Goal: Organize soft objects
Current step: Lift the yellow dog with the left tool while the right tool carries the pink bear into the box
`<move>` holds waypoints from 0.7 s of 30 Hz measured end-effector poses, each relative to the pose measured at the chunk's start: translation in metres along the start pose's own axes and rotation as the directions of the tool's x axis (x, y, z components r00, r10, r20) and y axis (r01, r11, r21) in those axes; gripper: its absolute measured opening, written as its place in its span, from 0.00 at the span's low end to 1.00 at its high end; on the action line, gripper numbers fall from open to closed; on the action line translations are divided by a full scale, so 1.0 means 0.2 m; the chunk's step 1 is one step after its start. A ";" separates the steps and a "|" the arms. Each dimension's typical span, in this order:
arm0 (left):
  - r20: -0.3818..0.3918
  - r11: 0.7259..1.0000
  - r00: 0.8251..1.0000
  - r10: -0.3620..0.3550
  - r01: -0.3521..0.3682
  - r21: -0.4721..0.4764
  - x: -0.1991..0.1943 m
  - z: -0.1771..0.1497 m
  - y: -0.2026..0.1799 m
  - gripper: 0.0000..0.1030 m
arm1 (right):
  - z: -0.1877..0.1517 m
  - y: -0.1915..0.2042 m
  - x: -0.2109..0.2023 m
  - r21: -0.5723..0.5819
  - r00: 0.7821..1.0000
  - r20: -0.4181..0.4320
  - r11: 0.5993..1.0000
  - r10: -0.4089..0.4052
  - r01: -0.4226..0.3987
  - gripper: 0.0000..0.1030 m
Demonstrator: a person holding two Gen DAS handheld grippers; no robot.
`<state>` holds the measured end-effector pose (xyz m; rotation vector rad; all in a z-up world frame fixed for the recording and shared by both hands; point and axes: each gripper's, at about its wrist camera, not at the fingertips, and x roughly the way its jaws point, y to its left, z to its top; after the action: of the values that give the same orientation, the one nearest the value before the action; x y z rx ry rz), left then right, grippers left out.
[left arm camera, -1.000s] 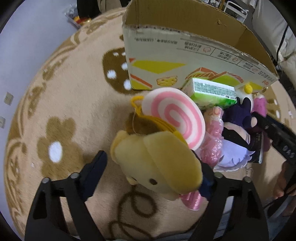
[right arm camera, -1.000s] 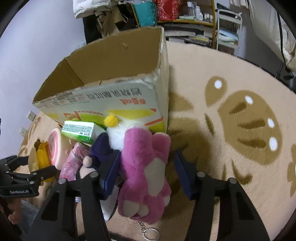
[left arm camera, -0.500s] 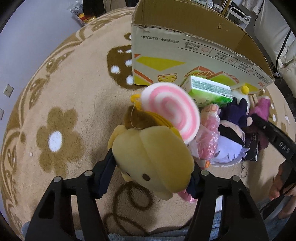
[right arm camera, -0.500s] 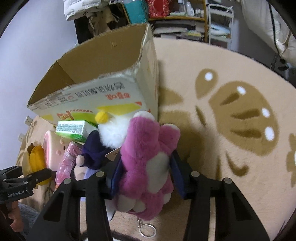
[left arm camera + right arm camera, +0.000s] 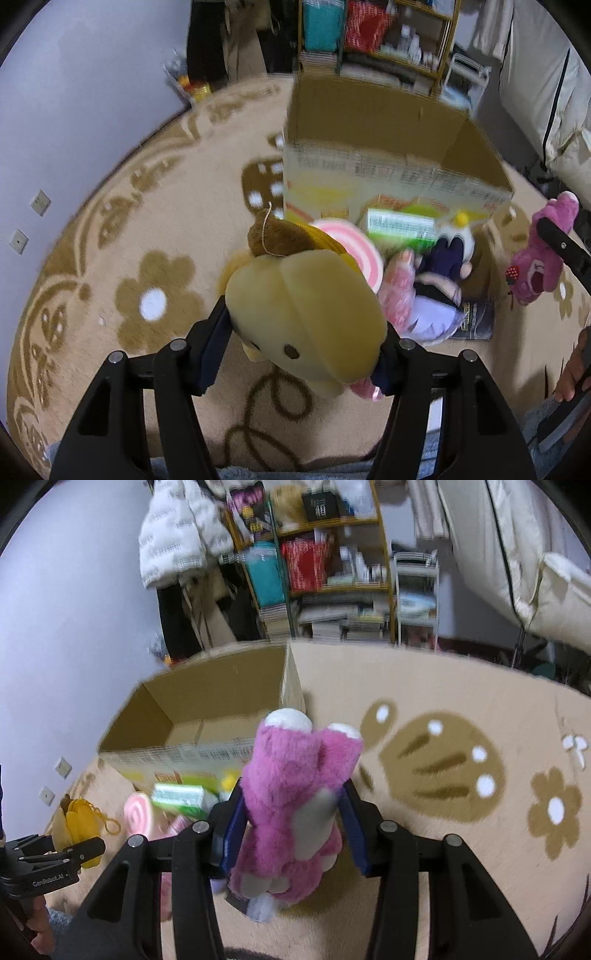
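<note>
My left gripper (image 5: 303,343) is shut on a yellow plush dog (image 5: 306,314) with a brown cap and holds it above the rug. My right gripper (image 5: 291,819) is shut on a pink plush bear (image 5: 295,794) and holds it up near the open cardboard box (image 5: 207,709). The bear also shows at the right of the left wrist view (image 5: 543,258), and the yellow plush at the left of the right wrist view (image 5: 75,819). On the rug by the box lie a pink swirl plush (image 5: 351,251), a green pack (image 5: 399,225) and a purple doll (image 5: 439,291).
The box (image 5: 388,147) stands open on a beige patterned rug (image 5: 110,240). A wall is on the left. Shelves with books and bags (image 5: 325,565) stand behind the box. A white cushion (image 5: 554,590) is at the right.
Both grippers have risen with their plush toys, lifting them off the pile. The cameras now look over the box rim into the box and toward the shelves.
</note>
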<state>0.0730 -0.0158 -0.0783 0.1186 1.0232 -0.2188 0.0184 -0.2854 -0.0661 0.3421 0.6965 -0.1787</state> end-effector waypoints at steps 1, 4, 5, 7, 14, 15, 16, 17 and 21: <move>0.031 1.000 0.999 0.007 -0.007 0.001 -0.03 0.01 0.01 0.61 | 0.02 0.01 -0.03 -0.005 0.999 0.034 1.000 0.005 -0.005 0.49; 0.131 1.000 0.991 0.025 -0.027 0.012 -0.12 0.03 0.00 0.61 | 0.07 0.04 -0.13 -0.020 0.992 0.121 1.000 0.025 -0.023 0.49; 0.160 0.999 0.987 0.029 -0.032 0.016 -0.14 0.04 0.00 0.61 | 0.08 0.05 -0.16 -0.029 0.988 0.147 0.999 0.036 -0.032 0.49; 0.221 0.999 0.974 0.039 -0.046 0.027 -0.20 0.05 -0.02 0.61 | 0.11 0.09 -0.19 -0.050 0.982 0.180 0.998 0.050 -0.042 0.49; 0.381 0.995 0.923 0.053 -0.083 0.063 -0.37 0.12 -0.08 0.61 | 0.20 0.20 -0.25 -0.137 0.963 0.251 0.989 0.095 -0.062 0.49; 0.398 0.994 0.916 0.050 -0.083 0.066 -0.38 0.13 -0.09 0.61 | 0.21 0.22 -0.25 -0.149 0.961 0.258 0.987 0.101 -0.064 0.49; 0.417 0.994 0.908 0.047 -0.085 0.073 -0.40 0.15 -0.10 0.61 | 0.24 0.24 -0.25 -0.166 0.958 0.267 0.984 0.108 -0.064 0.49; 0.431 0.993 0.901 0.046 -0.088 0.078 -0.41 0.16 -0.11 0.61 | 0.25 0.26 -0.25 -0.179 0.955 0.274 0.982 0.110 -0.062 0.49; 0.472 0.992 0.881 0.036 -0.089 0.090 -0.43 0.22 -0.13 0.61 | 0.33 0.28 -0.22 -0.213 0.949 0.291 0.975 0.124 -0.062 0.49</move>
<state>0.0603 -0.0395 0.0182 0.1883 0.5194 -0.2304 0.0400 -0.2550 0.0235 0.1471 0.3882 -0.0666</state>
